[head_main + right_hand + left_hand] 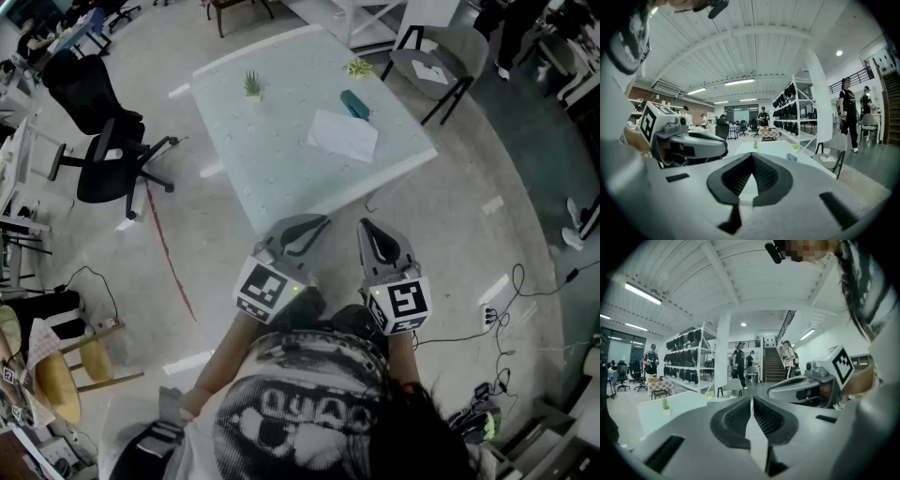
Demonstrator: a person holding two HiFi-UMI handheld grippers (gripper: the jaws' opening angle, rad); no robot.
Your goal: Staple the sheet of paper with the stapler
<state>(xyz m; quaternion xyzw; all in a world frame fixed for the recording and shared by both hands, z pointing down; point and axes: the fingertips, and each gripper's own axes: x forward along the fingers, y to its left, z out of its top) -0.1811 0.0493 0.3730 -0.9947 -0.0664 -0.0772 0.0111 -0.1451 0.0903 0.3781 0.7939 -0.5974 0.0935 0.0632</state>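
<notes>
White table, paper and stapler on it, both grippers closed and empty.

Only the head view shows the sheet of paper lying flat on the table, with the teal stapler just beside its far edge. The left gripper and right gripper sit side by side off the table's near corner. Each gripper view shows its jaws pressed together on nothing. From the right gripper view the stapler is a tiny teal speck and the paper cannot be made out.
</notes>
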